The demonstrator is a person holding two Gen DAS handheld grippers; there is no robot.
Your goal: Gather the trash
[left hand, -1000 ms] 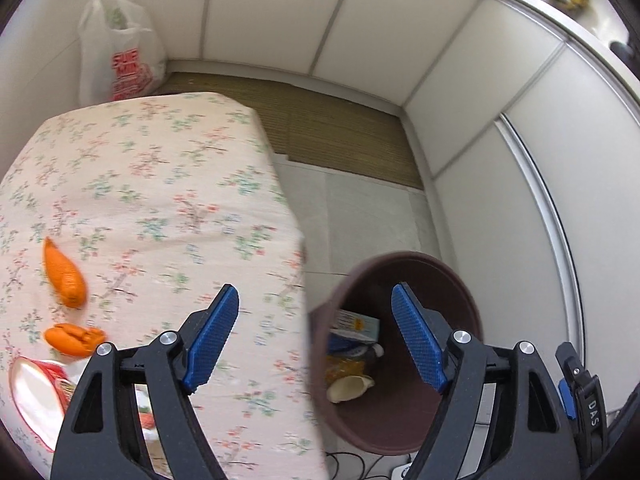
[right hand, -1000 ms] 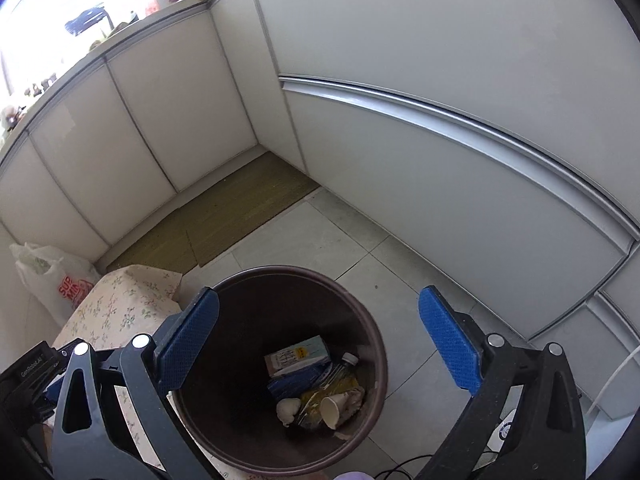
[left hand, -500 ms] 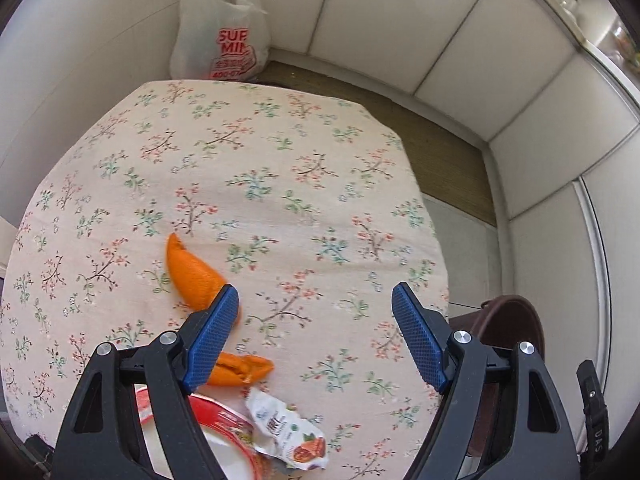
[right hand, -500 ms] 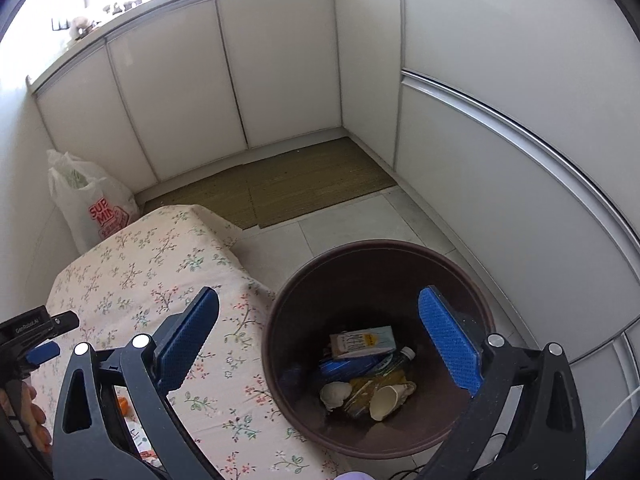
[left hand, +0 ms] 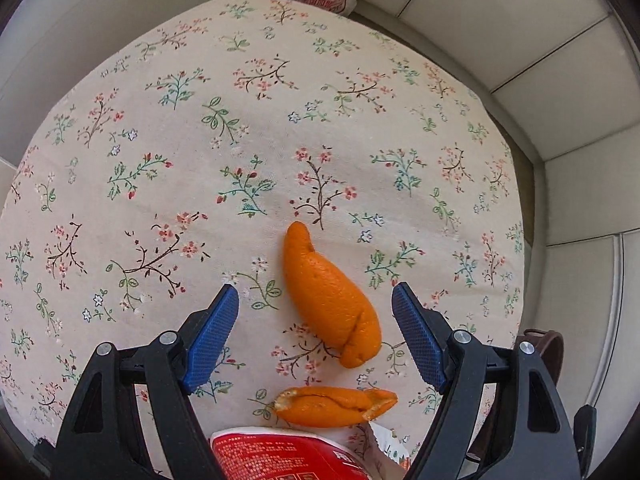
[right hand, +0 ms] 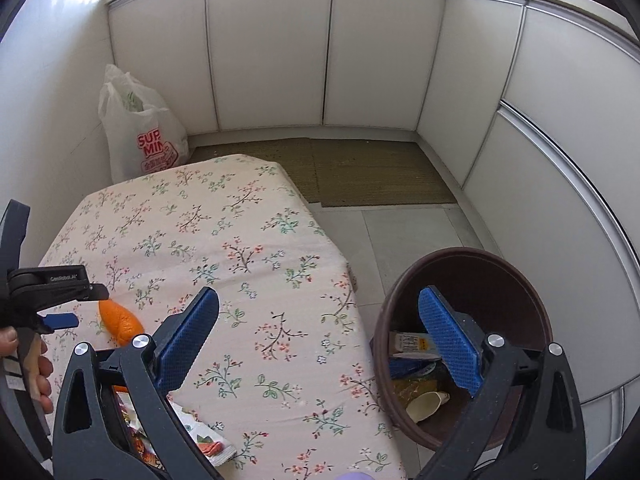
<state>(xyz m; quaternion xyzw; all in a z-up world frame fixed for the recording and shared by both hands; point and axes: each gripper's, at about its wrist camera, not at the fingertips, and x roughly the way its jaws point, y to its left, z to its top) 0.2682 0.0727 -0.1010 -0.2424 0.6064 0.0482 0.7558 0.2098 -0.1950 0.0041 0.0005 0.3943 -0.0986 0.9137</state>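
orange peel, large piece (left hand: pixel 330 300): lies on the flowered tabletop (left hand: pixel 240 140), directly ahead of the left gripper (left hand: pixel 314 334) and between the lines of its two blue fingers, a little nearer the right-hand one.
long axis: runs from the narrow tip, far from the camera, to the broad folded end near it, leaning slightly toward the right finger; so it points mostly along the fingers and the jaws would close across its narrower width.
orange peel, small piece (left hand: pixel 336 400): lies crosswise just behind the large piece, closer to the camera and apart from it, beside a red packet (left hand: pixel 280 458) at the bottom edge.
left jaws: wide apart, holding nothing, hovering over the large peel; contact with the cloth cannot be told.
right gripper (right hand: pixel 316 340): jaws also wide apart and empty, held over the tabletop edge, one finger above the cloth and the other above the brown bin (right hand: pixel 500 264).
nearer hand: the left, by judgement; in the right view the large peel sits far off to the left, right by the left gripper.
bin: stands on the floor just beside the tabletop, on the right, already holding a carton, a paper cup and wrappers.
likely next move: a short advance and lowering of the left gripper, then closing on the large peel.
risk: the peel looks thin and curled, so it may slip or flatten.
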